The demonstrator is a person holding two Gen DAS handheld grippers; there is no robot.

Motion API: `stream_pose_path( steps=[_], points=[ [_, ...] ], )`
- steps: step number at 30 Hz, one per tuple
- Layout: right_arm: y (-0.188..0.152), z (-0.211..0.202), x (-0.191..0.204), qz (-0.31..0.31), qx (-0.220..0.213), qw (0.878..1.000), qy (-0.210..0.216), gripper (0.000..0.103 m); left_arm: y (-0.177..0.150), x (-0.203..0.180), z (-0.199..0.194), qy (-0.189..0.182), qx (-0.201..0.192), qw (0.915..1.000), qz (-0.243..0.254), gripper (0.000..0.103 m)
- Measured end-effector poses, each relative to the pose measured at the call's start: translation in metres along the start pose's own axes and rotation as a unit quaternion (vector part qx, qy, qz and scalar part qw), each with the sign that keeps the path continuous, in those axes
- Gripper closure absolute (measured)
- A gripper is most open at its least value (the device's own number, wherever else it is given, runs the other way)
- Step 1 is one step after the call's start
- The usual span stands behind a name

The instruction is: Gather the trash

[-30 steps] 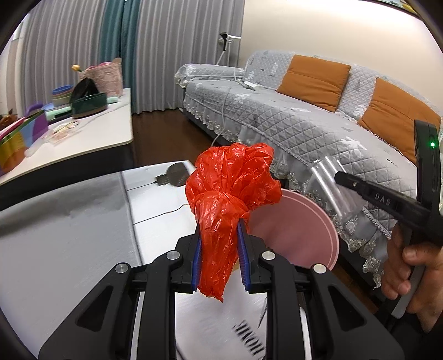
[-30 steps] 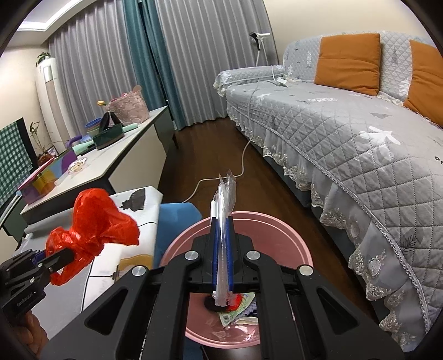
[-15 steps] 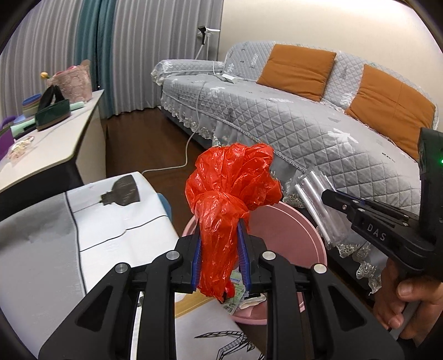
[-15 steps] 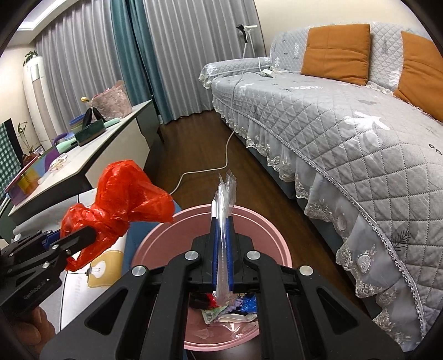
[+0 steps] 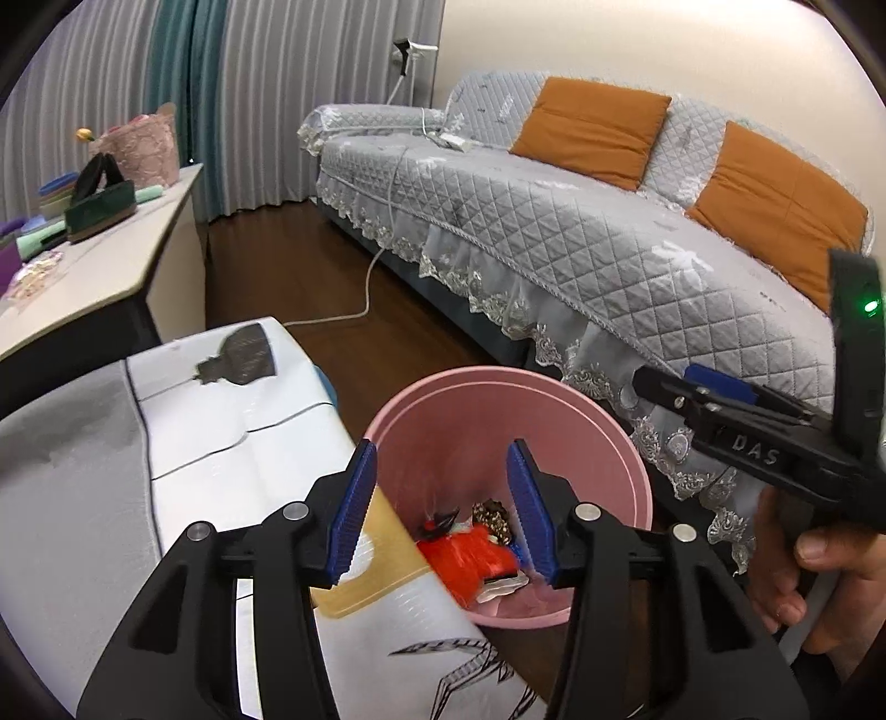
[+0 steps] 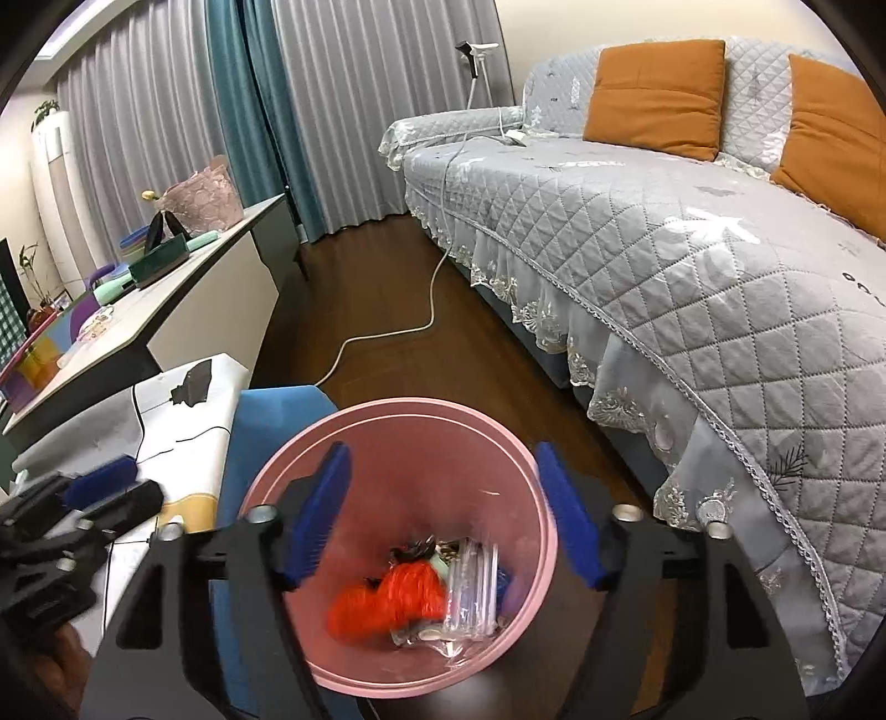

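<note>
Soft, even indoor light fills both views, brightest on the cream wall [image 5: 581, 50] far beyond the tongs. Shadows are faint. Strong fisheye bending curves the sofa [image 6: 692, 266] and curtains [image 6: 166, 138], with dark vignette at the corners. In the right wrist view the red bag [image 6: 387, 601] and clear wrapper [image 6: 470, 587], between the right gripper's [image 6: 443, 520] jaws, are motion-blurred; the left view is sharp.
</note>
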State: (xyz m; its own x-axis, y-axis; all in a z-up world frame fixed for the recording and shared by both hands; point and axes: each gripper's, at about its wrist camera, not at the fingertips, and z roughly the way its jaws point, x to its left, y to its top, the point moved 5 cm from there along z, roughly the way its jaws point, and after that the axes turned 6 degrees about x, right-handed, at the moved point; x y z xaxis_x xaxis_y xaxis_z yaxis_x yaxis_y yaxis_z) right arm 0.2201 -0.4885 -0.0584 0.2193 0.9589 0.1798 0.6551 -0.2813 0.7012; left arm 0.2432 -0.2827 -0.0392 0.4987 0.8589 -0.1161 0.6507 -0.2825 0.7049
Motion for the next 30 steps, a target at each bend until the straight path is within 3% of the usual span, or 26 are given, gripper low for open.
stream_pose_path(
  steps=[2,6,11,22,30],
  points=[
    [0.000,-0.004,0.001,-0.004,-0.006,1.000,-0.003,0.016,-0.001,0.002,-0.012,0.002,-0.010,0.9999,0.000,0.047],
    [-0.004,-0.014,0.006,-0.012,-0.011,1.000,-0.003,0.005,-0.004,0.006,-0.046,0.005,-0.035,0.9994,-0.004,0.035],
    [-0.011,-0.034,0.023,-0.033,-0.017,0.999,0.005,0.005,-0.021,0.011,-0.090,0.022,-0.055,0.9981,-0.016,0.025],
    [-0.059,-0.107,0.070,-0.064,-0.036,0.997,0.019,0.005,-0.100,0.035,-0.167,0.075,-0.056,0.9934,-0.067,0.022],
    [-0.104,-0.159,0.108,-0.092,-0.054,0.994,0.020,0.005,-0.156,0.060,-0.216,0.160,-0.073,0.9784,-0.109,0.013]
  ],
)
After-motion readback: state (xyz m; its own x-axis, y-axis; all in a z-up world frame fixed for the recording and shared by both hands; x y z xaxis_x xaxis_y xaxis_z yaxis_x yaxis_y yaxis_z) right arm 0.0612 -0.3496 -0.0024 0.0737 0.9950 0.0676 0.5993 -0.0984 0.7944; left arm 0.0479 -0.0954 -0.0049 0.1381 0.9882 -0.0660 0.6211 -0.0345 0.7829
